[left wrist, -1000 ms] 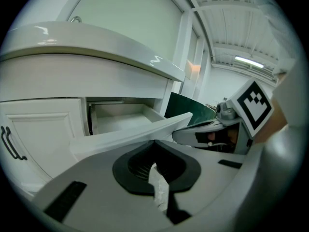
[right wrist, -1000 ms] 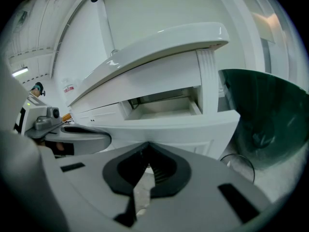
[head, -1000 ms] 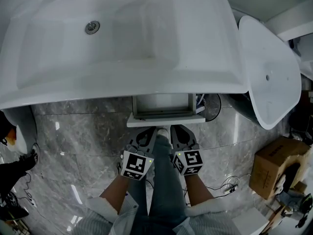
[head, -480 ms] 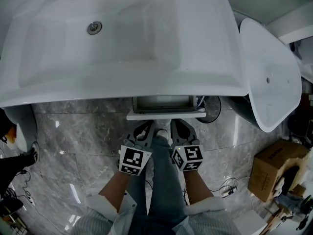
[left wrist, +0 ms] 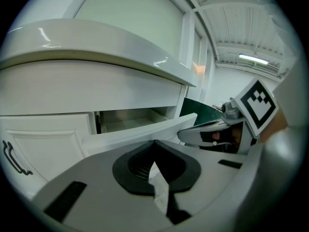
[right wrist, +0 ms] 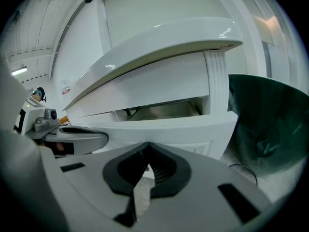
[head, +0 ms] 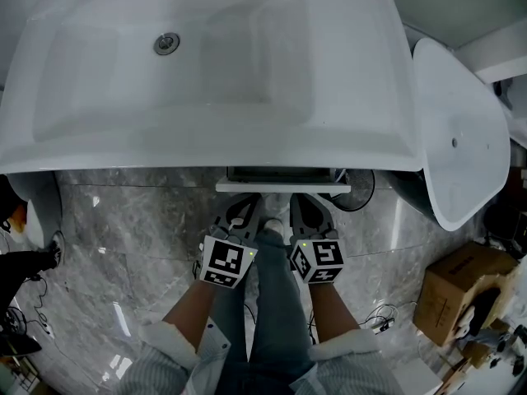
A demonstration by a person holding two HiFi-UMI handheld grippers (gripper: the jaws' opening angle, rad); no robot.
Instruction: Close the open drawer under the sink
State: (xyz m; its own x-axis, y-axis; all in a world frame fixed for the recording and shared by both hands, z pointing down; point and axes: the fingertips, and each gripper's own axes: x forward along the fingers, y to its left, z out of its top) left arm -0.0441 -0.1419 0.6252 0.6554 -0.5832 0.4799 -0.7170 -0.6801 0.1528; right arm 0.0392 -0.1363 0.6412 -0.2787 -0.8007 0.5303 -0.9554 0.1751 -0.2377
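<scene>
**Drawer nearly in, both grippers at its front**

The drawer (head: 282, 187) sticks out a little from under the front rim of the sink (head: 247, 151), at 12 o'clock from the person's two grippers. The left gripper view shows a gap above its white front panel (the inside looks bare). The left gripper (head: 249, 200) and right gripper (head: 299, 199) sit side by side just below that panel. Each has its jaws pressed together with nothing between them, and whether the tips touch the panel cannot be told. A second white basin (head: 461, 138) stands at 3 o'clock of the sink. A cardboard box (head: 457, 286) lies on the marble floor (head: 123, 229) at 4 o'clock.
</scene>
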